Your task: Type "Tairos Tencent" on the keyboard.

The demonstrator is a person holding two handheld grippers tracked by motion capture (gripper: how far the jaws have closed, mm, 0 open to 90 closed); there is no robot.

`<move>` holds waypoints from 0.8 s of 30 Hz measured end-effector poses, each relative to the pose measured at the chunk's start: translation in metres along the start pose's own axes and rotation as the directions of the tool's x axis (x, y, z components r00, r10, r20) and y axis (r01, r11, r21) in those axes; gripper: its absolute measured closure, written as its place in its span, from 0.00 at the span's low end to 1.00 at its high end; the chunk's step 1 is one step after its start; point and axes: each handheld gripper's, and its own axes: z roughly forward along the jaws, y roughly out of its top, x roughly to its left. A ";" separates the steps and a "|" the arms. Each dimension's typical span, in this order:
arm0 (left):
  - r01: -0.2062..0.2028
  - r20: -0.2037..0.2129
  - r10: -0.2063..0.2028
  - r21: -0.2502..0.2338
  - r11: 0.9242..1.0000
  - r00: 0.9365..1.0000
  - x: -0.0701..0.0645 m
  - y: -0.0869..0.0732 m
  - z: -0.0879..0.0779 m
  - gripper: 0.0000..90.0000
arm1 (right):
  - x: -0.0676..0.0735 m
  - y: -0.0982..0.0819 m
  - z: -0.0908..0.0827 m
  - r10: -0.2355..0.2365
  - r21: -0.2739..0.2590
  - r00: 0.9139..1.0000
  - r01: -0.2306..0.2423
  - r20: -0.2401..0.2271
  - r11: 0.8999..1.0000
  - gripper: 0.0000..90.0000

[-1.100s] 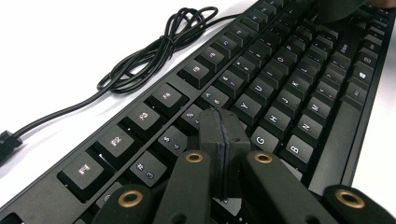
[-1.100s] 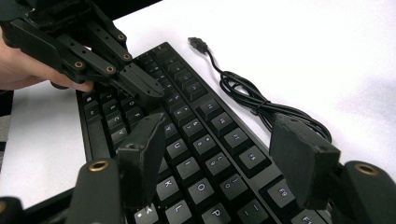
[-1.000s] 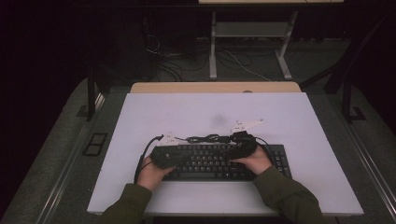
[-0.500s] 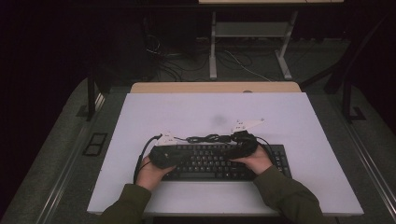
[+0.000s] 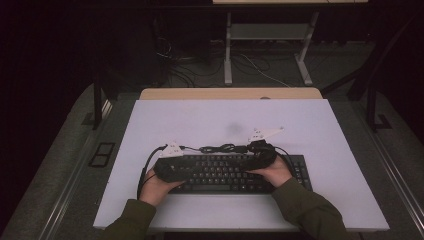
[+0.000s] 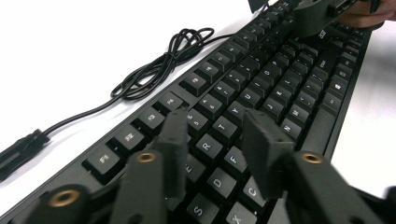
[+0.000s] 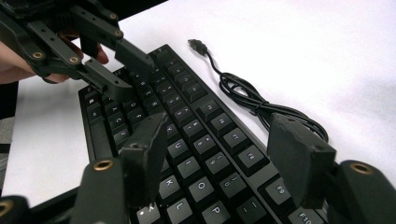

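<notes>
A black keyboard [image 5: 225, 172] lies flat near the front edge of the white table [image 5: 200, 120]. Its black cable [image 5: 220, 148] is coiled just behind it. My left gripper [image 5: 186, 170] hovers low over the keyboard's left end. In the left gripper view its jaws [image 6: 215, 121] have just been opening and stand apart above the letter keys [image 6: 261, 88], with nothing between them. My right gripper [image 5: 248, 162] hangs over the right half. Its jaws [image 7: 219, 123] are spread wide above the keys [image 7: 187, 121], gripping nothing. The left gripper [image 7: 128, 74] faces it from across the keyboard.
The cable [image 7: 252, 102] ends in a loose USB plug [image 7: 196, 45] on the bare table. A bare white surface stretches behind the keyboard and to both sides. A wooden strip [image 5: 230, 93] borders the far edge, with desk legs and floor cables beyond.
</notes>
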 end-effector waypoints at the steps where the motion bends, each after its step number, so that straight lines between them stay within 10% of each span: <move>1: 0.005 -0.007 -0.005 -0.005 1.000 1.000 0.000 -0.001 -0.001 0.61 | 0.000 0.000 0.000 -0.001 0.002 1.000 0.001 -0.001 1.000 0.43; 24: 0.012 -0.043 -0.013 -0.026 1.000 0.999 0.006 -0.011 -0.013 0.21 | 0.013 -0.007 0.012 -0.065 0.112 0.998 0.065 -0.004 0.992 0.78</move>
